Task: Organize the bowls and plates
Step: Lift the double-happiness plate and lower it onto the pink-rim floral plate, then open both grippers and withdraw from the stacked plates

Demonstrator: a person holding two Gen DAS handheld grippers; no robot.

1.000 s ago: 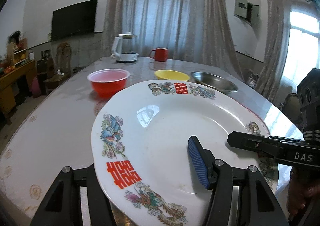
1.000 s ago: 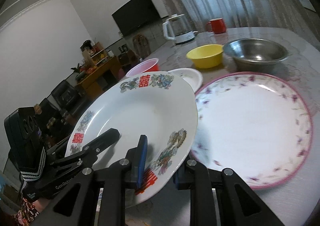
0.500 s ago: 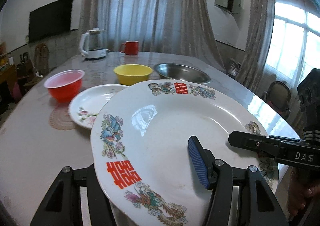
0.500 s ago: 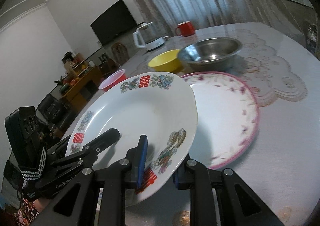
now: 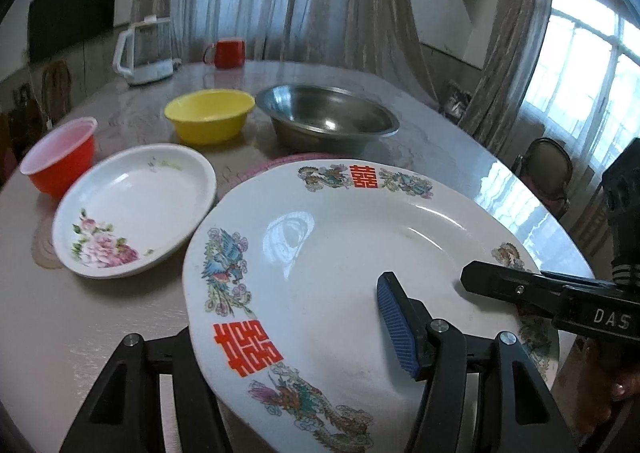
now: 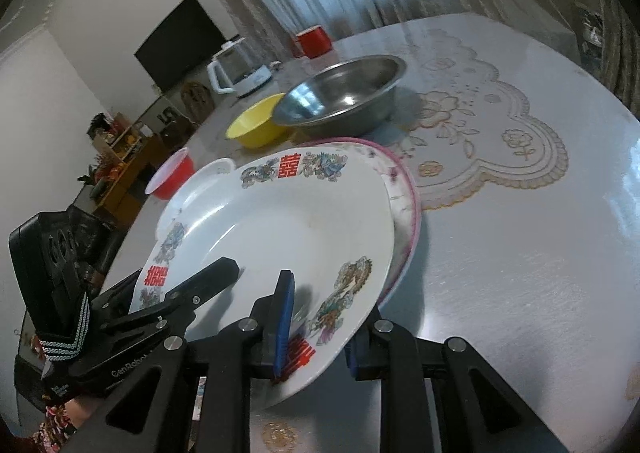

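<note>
A big white plate (image 5: 352, 253) with red characters and dragon prints is held by both grippers; it also shows in the right wrist view (image 6: 288, 229). My left gripper (image 5: 296, 337) is shut on its near rim. My right gripper (image 6: 320, 325) is shut on the opposite rim. The held plate hangs over a pink-rimmed plate (image 6: 404, 205), whose edge shows beneath it. A small white floral plate (image 5: 132, 209), a red bowl (image 5: 60, 165), a yellow bowl (image 5: 210, 115) and a steel bowl (image 5: 326, 119) stand on the table behind.
A white kettle (image 5: 142, 51) and a red mug (image 5: 228, 53) stand at the table's far end. The round table (image 6: 520, 253) has a lace-pattern mat. A chair (image 5: 546, 169) stands at the right by the window.
Both grippers have carried the big plate to the right and over the pink-rimmed plate, which is now mostly covered. The small floral plate and bowls have come into the left wrist view.
</note>
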